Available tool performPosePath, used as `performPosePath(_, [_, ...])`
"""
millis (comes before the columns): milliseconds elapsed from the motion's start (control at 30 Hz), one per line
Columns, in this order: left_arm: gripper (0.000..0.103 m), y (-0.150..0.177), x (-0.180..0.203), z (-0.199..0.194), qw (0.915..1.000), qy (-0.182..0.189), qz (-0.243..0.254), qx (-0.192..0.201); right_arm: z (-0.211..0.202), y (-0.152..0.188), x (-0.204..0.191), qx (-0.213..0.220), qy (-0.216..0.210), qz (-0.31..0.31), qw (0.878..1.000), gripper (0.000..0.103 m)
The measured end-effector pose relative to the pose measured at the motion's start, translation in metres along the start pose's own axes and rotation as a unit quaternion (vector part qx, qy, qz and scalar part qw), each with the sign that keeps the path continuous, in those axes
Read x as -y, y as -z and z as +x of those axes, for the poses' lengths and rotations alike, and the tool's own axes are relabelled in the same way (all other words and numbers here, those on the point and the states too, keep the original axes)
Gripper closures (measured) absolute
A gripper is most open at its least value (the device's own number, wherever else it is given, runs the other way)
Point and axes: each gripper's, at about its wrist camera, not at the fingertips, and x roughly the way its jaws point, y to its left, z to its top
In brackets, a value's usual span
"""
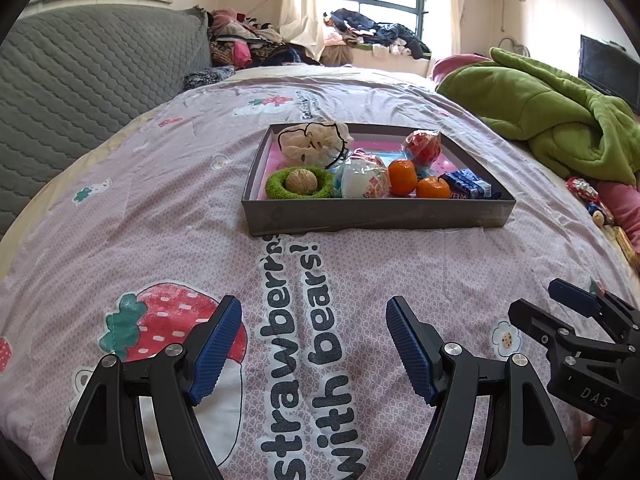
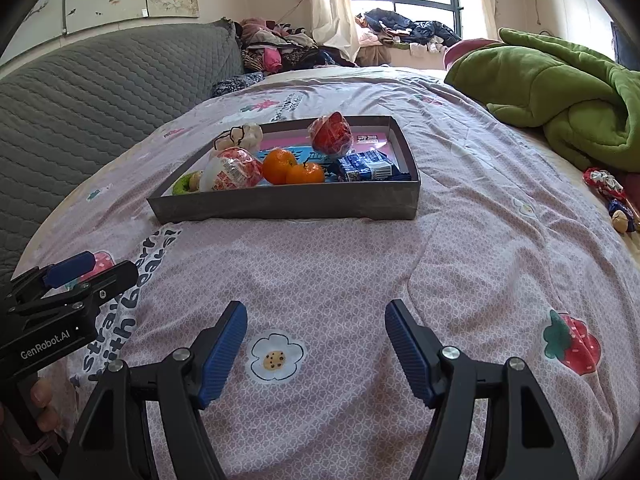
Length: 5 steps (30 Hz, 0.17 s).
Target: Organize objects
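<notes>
A grey shallow box [image 1: 372,214] [image 2: 288,204] lies on the pink bedspread ahead of both grippers. In it are a walnut [image 1: 301,180] in a green ring [image 1: 276,190], a cream pouch [image 1: 310,142], a white wrapped ball [image 1: 365,180] [image 2: 230,170], two oranges [image 1: 402,176] [image 2: 279,166], a red wrapped item [image 1: 424,146] [image 2: 332,134] and a blue packet [image 1: 468,186] [image 2: 368,166]. My left gripper [image 1: 314,346] is open and empty, well short of the box. My right gripper [image 2: 316,348] is open and empty, level with it.
A green blanket [image 1: 560,116] [image 2: 568,92] is heaped at the right. Small wrapped items [image 1: 588,196] [image 2: 608,192] lie by it. A grey quilted headboard [image 1: 80,84] stands at the left. Clothes [image 1: 372,34] are piled near the window.
</notes>
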Motion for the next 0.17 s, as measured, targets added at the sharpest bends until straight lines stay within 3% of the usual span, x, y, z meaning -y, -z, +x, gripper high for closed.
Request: performPosePath(167, [0.027,-0.0006,-0.0007,0.0002,1.0,-0.003,-0.001,0.0,0.0006,0.0006,-0.0007,-0.003,0.0,-0.002,1.0,0.032])
